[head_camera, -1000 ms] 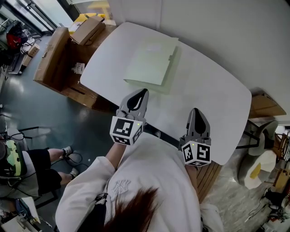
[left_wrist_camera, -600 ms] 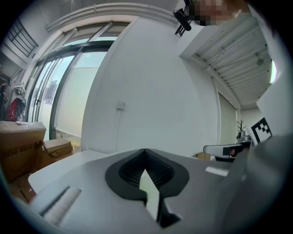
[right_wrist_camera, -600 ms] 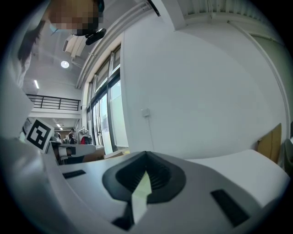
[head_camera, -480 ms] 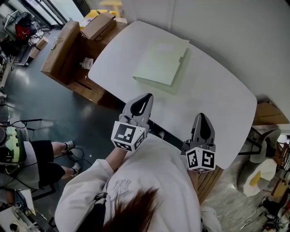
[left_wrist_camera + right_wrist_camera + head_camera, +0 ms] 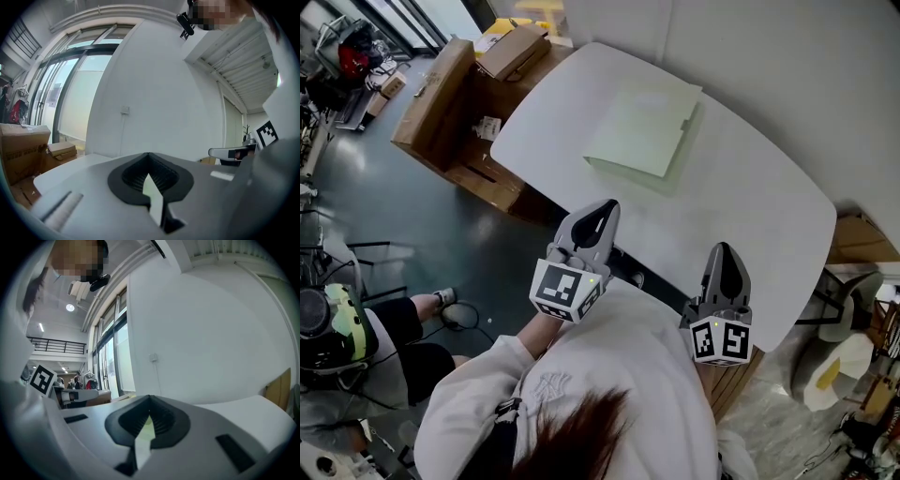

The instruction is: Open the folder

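Observation:
A pale green folder lies closed and flat on the white table, towards its far side. My left gripper hovers at the table's near edge, pointing at the folder from a short way off; it is shut and holds nothing. My right gripper hangs over the near edge further right, jaws together and nothing in them. In the left gripper view the left gripper points level across the tabletop at a white wall. The right gripper does the same in its own view.
Brown cardboard boxes and a wooden cabinet stand off the table's left end. A seated person is on the floor side at lower left. A white wall runs behind the table. A white chair stands at right.
Both grippers have drawn back a little from the folder towards the table's near edge, still shut. The folder has not moved on the table.

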`<act>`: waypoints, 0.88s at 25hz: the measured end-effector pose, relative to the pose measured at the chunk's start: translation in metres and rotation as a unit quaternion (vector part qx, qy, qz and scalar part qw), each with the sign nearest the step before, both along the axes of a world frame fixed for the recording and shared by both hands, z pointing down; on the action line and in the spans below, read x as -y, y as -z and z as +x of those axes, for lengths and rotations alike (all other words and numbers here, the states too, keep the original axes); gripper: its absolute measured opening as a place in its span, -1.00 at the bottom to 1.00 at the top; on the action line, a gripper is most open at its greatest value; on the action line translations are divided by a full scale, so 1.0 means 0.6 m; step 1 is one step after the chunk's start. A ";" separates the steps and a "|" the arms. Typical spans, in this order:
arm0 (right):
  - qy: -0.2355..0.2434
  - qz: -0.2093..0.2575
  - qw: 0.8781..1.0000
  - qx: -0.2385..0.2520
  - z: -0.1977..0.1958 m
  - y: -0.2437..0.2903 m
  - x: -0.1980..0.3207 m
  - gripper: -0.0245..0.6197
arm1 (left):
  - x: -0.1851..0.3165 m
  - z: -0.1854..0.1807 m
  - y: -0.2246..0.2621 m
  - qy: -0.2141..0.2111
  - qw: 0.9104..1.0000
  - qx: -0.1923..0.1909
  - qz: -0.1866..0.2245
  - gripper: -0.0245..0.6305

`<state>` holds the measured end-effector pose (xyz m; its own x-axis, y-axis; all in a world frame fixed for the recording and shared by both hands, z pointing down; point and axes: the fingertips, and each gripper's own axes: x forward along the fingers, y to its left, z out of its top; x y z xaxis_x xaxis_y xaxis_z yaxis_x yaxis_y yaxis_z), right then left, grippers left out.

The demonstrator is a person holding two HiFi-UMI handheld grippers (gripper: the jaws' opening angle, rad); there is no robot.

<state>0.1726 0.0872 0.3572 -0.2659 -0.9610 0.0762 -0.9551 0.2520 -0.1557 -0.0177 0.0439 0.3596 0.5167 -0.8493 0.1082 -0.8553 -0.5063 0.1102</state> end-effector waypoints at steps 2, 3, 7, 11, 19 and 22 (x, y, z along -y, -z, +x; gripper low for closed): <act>0.003 -0.002 1.000 -0.003 -0.004 0.001 -0.004 -0.90 | -0.002 -0.001 0.004 0.000 1.000 -0.002 0.002 -0.90; 0.005 -0.003 1.000 -0.004 -0.006 0.001 -0.006 -0.90 | -0.003 -0.002 0.007 0.001 1.000 -0.002 0.004 -0.90; 0.006 -0.005 1.000 -0.009 -0.012 0.000 -0.012 -0.90 | -0.005 -0.005 0.009 0.000 1.000 0.000 0.009 -0.90; 0.000 -0.005 1.000 -0.009 -0.012 -0.002 -0.016 -0.90 | -0.010 -0.005 0.001 -0.002 1.000 0.000 0.003 -0.90; -0.009 -0.007 1.000 -0.005 -0.012 -0.007 -0.023 -0.90 | -0.009 -0.006 -0.008 -0.003 1.000 0.002 0.000 -0.90; -0.008 -0.014 1.000 -0.007 -0.049 -0.023 0.014 -0.90 | 0.027 -0.043 -0.021 -0.002 1.000 -0.003 -0.004 -0.90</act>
